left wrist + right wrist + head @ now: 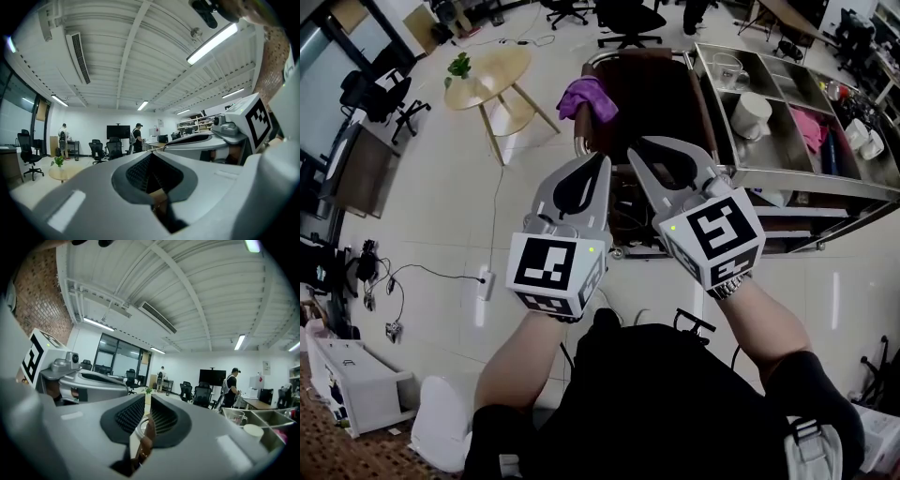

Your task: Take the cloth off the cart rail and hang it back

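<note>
Purple cloth (581,97) drapes the cart rail (579,141) above pale floor (441,187); empty left claw (604,159) closed, right claw (635,144) barely parted.

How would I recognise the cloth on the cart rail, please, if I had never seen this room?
Find the steel cart at the head view's upper right. At its left end, the cloth drapes over the rail. It is purple and hanging, unlike the pink item lying in a tray.

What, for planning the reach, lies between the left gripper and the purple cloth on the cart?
Head view: only the cart's chrome rail and dark top separate left gripper from purple cloth.
</note>
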Available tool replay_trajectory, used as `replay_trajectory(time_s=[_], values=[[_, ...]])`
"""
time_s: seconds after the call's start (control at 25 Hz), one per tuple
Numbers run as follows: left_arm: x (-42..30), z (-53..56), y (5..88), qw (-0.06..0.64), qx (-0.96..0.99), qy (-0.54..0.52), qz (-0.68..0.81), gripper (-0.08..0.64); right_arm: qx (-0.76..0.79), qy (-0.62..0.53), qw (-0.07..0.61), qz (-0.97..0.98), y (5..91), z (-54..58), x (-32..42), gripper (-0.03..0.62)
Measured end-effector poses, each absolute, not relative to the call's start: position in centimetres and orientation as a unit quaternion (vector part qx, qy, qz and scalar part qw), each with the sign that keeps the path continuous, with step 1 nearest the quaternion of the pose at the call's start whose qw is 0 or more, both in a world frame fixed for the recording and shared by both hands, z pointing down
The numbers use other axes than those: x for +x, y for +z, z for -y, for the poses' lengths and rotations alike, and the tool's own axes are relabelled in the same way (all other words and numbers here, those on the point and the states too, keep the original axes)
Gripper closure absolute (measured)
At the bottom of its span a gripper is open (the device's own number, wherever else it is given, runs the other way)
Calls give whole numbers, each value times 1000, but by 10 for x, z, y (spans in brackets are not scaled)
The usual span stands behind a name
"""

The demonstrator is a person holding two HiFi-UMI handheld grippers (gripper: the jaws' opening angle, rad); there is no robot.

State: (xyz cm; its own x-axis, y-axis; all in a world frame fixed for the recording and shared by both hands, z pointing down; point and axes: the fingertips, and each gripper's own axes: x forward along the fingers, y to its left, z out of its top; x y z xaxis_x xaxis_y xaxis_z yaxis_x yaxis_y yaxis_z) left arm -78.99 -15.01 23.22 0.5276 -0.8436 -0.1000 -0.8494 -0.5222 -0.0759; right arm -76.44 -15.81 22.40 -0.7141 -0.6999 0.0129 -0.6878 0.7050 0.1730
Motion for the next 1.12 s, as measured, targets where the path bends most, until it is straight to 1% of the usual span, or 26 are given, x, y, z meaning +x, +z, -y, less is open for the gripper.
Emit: replay_trajectory(time_s=[0.44,1.12], values=[[-785,102,219,69,-880,30,-469,557,386,-95,21,917,206,109,-766,591],[-823,56,210,67,-901,39,-426,557,423,-97,23,901,196,62,-807,591]])
